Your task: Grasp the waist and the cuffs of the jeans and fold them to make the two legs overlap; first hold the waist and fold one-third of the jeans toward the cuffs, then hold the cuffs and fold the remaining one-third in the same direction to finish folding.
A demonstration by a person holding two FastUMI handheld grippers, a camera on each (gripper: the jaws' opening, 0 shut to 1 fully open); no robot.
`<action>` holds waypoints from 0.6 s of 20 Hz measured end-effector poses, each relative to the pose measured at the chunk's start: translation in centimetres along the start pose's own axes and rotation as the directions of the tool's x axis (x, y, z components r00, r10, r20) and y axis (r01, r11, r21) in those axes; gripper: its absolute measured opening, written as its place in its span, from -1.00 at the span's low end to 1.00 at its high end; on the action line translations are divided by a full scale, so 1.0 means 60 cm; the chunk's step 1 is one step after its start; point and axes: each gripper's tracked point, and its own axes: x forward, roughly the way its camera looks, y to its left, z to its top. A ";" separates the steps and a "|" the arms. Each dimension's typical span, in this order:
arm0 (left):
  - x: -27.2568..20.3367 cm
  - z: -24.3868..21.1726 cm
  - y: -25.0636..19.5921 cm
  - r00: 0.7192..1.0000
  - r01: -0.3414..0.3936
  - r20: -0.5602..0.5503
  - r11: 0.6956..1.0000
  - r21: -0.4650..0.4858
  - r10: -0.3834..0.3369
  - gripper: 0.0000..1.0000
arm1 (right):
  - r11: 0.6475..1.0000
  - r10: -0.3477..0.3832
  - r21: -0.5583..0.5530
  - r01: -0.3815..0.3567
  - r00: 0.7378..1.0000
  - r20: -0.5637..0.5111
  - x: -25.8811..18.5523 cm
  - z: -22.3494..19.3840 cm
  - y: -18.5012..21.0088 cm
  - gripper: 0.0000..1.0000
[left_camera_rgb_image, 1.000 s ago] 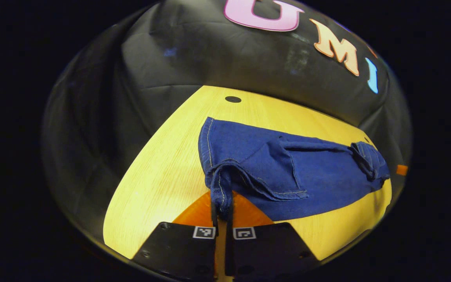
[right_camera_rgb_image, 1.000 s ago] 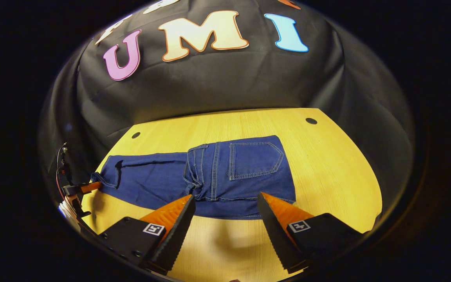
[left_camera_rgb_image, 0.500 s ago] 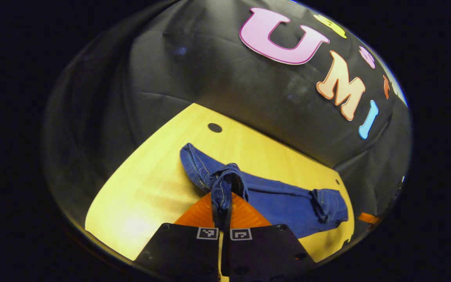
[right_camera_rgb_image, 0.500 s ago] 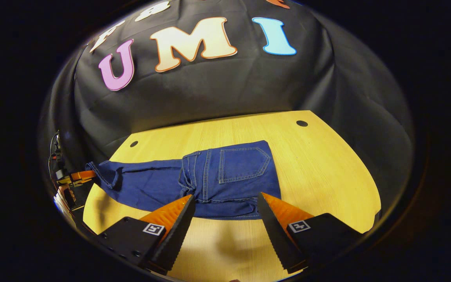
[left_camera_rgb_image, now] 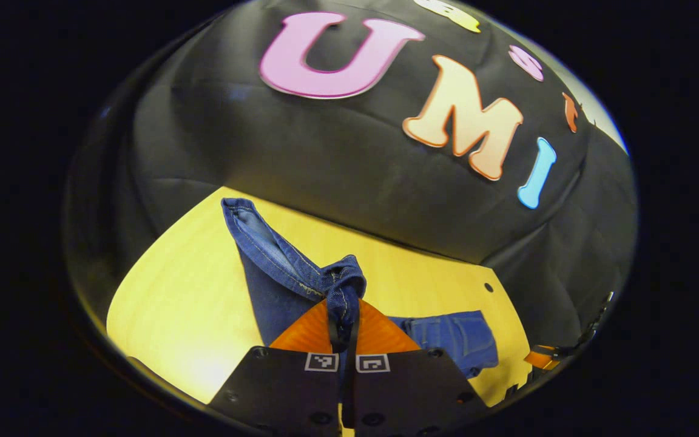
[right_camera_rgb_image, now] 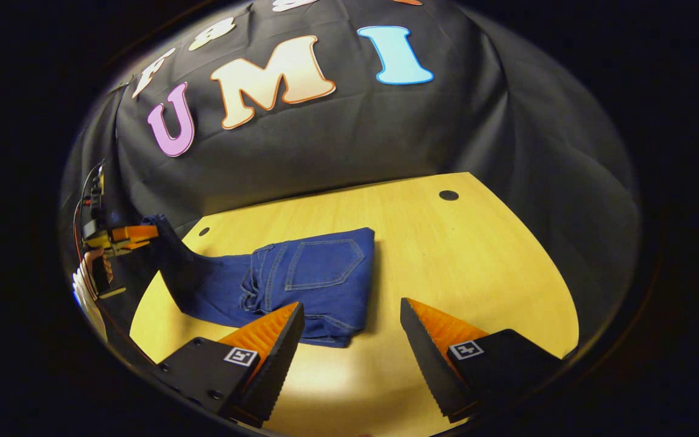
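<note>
Dark blue jeans [right_camera_rgb_image: 301,282] lie on the yellow wooden table [right_camera_rgb_image: 477,261], their waist part folded over with a back pocket facing up. In the left gripper view my left gripper [left_camera_rgb_image: 343,331] is shut on the bunched cuffs [left_camera_rgb_image: 342,285] and holds them raised above the table, the leg fabric hanging down from them. That same gripper [right_camera_rgb_image: 125,233] appears at the far left of the right gripper view, lifting the cuff end. My right gripper [right_camera_rgb_image: 349,340] hovers open above the table's near side, just in front of the folded waist part, with nothing between its fingers.
Black cloth walls close in the table at the back and sides. Small dark holes [right_camera_rgb_image: 448,195] sit near the table's far corners. Bare tabletop stretches to the right of the jeans in the right gripper view.
My left gripper has lifted the cuffs up off the table and carried them toward the waist end. My right gripper stayed open and drifted a little to the right.
</note>
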 end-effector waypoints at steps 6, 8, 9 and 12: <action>0.074 0.003 -0.250 0.994 0.108 -0.022 0.990 0.089 -0.107 -1.00 | 0.997 0.062 0.035 -0.062 0.998 -0.008 -0.003 0.013 -0.083 0.97; 0.093 -0.020 -0.319 0.989 0.143 -0.062 0.981 0.134 -0.136 -1.00 | 0.996 0.078 0.048 -0.078 0.997 -0.003 -0.003 0.017 -0.099 0.97; 0.106 -0.034 -0.349 0.985 0.159 -0.086 0.975 0.152 -0.147 -1.00 | 0.995 0.088 0.053 -0.088 0.996 -0.003 -0.004 0.016 -0.104 0.97; 0.124 -0.082 -0.431 0.974 0.203 -0.142 0.955 0.218 -0.174 -1.00 | 0.994 0.096 0.056 -0.096 0.995 -0.001 -0.005 0.015 -0.123 0.97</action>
